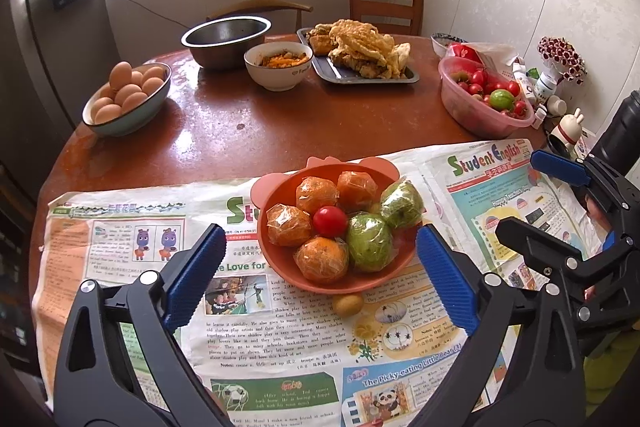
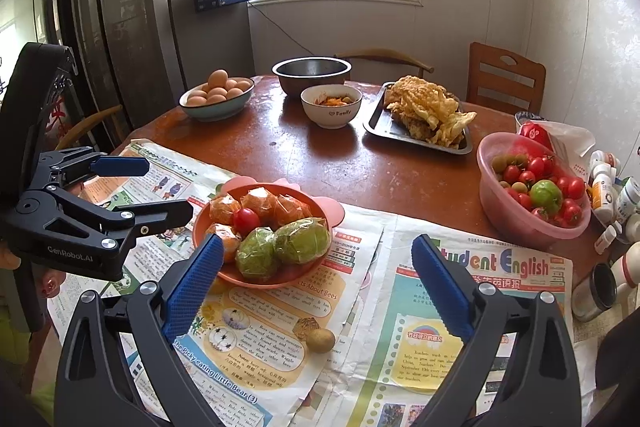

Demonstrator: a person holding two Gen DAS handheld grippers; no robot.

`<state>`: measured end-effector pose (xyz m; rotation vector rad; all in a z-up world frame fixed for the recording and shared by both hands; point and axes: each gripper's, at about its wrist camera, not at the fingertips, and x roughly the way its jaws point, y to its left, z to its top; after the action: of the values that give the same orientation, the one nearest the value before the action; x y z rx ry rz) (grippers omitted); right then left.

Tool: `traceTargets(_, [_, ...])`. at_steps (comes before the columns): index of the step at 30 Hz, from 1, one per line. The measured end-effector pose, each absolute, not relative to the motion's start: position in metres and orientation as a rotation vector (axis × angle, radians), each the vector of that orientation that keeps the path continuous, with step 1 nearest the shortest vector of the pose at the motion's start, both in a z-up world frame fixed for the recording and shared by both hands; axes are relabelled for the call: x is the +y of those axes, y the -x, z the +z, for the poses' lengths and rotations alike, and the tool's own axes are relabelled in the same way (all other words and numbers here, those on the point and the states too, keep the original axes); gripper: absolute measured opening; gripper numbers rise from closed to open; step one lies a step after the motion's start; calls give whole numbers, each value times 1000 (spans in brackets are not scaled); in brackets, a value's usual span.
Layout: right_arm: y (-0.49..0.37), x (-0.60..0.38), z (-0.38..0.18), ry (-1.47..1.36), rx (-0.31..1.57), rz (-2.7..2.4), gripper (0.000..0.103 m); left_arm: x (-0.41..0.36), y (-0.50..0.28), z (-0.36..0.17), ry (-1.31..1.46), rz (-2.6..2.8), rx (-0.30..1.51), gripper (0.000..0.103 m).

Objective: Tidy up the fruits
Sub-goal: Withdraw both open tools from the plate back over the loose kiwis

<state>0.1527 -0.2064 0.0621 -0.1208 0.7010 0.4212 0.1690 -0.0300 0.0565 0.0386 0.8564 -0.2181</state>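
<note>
1. Left wrist view: nearest, left gripper [image 1: 322,263] with jaws wide apart, nothing between the pads, hanging over the newspaper [image 1: 280,339]. Just beyond, orange bowl [image 1: 280,259] holding four wrapped oranges [image 1: 322,259], two wrapped green fruits [image 1: 369,242] and one tomato [image 1: 329,221]. A kiwi [image 1: 348,304] loose on the paper, touching the bowl's near rim. Right gripper [image 1: 516,195] at the right edge, also spread, empty.
2. Right wrist view: nearest, right gripper [image 2: 318,283] gaping over the paper, holding nothing. Kiwi [image 2: 320,340] between the fingers' lines, near the bowl [image 2: 256,277]. Pink basin [image 2: 500,203] of tomatoes far right.
3. Likely next: the stray kiwi. Best approached from above, jaws straddling it, closing gently since round and apt to roll, then lifted clear of the rim.
</note>
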Motion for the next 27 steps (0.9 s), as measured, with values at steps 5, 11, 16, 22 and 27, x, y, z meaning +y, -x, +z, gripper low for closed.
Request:
traceTargets(5, [-146,-209,69,119,687,410,97,-29,-161,65,-27,-211,836,93])
traceTargets(11, [-137,-215,77,120,664,393,98,-26,-154,70,-16,-204,823,93])
traceTargets(16, [-129,-217,78,129,658,379,99,-25,-145,69,-17,-200,821,93])
traceTargets(22, [-121,-220,69,128,666,367,99,-25,-134,61,-17,-198,823,94])
traceTargets(27, [-113,-222,58,128,681,357,99,-26,-124,52,-32,-197,829,94])
